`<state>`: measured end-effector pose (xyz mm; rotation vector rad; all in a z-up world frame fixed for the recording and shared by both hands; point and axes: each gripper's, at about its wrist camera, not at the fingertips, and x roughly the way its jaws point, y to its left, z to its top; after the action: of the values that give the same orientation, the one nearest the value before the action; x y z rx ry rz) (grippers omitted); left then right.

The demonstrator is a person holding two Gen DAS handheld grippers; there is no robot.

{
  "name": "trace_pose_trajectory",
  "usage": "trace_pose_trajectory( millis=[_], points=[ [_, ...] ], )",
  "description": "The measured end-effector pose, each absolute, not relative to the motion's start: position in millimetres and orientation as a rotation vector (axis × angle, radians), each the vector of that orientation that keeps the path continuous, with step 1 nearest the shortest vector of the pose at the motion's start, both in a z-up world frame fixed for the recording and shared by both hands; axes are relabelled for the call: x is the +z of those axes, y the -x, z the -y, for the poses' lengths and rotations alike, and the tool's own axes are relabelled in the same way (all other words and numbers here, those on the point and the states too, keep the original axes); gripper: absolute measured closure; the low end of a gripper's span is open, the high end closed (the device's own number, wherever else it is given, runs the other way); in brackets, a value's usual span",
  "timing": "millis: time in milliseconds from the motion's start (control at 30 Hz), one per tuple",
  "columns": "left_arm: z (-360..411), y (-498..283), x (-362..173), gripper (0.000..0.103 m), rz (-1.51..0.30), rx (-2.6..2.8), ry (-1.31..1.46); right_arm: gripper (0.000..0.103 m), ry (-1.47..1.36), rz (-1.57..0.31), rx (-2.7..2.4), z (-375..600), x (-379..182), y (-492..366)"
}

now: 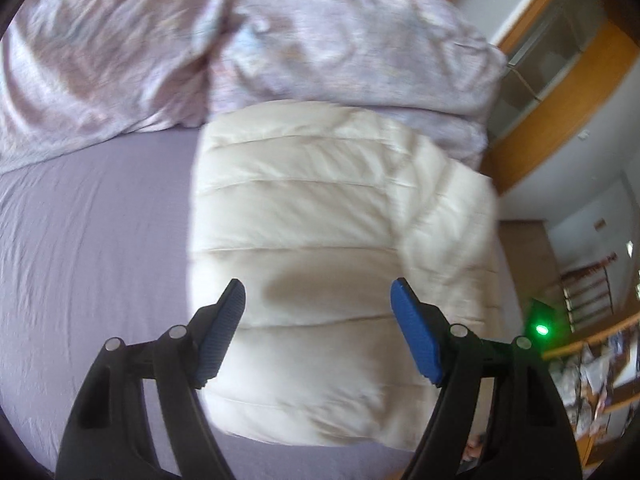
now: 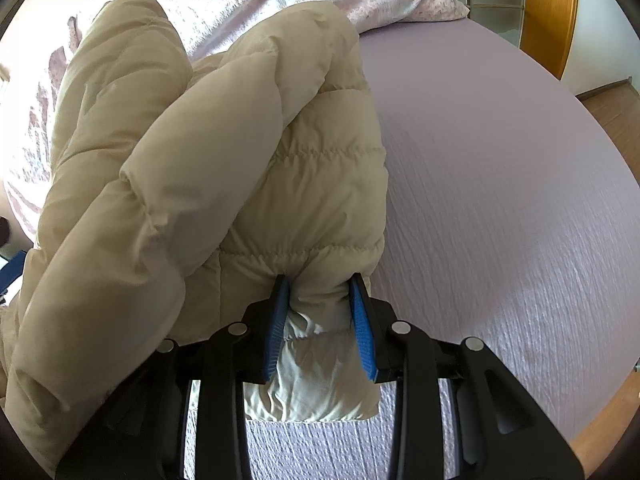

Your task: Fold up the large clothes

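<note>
**Right gripper pinching the jacket hem; left gripper spread above the folded body**

My right gripper [image 2: 318, 320] is clamped on a bunched edge of the cream puffer jacket [image 2: 208, 168], the fabric squeezed between both blue pads; the jacket's bulk piles ahead and to the left of the fingers, over the lavender sheet [image 2: 500, 200]. My left gripper [image 1: 318, 332] has its jaws wide apart, holding nothing, with the jacket [image 1: 320, 208] spread ahead of and beneath the fingertips. Beyond it lies a rumpled patterned duvet [image 1: 200, 40]. The left view is motion-blurred, so I cannot tell whether the pads touch the fabric. The jacket's far side is cut off in the right view.
</note>
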<state>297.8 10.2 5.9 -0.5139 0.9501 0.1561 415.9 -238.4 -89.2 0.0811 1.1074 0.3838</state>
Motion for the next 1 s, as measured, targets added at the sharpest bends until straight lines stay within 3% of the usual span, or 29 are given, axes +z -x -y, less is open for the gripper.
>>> trace_pose_trajectory(
  millis=[367,1000],
  points=[
    [-5.2,-306.4,-33.8,0.028,-1.041,0.167,0.489,0.070,-0.083,-1.110,0.370,237.1,-90.2,-414.5],
    [25.5,-328.9,-58.4,0.026,-1.075,0.184,0.370,0.070,-0.048,-1.051,0.324,252.6,-71.9,-398.9]
  ],
)
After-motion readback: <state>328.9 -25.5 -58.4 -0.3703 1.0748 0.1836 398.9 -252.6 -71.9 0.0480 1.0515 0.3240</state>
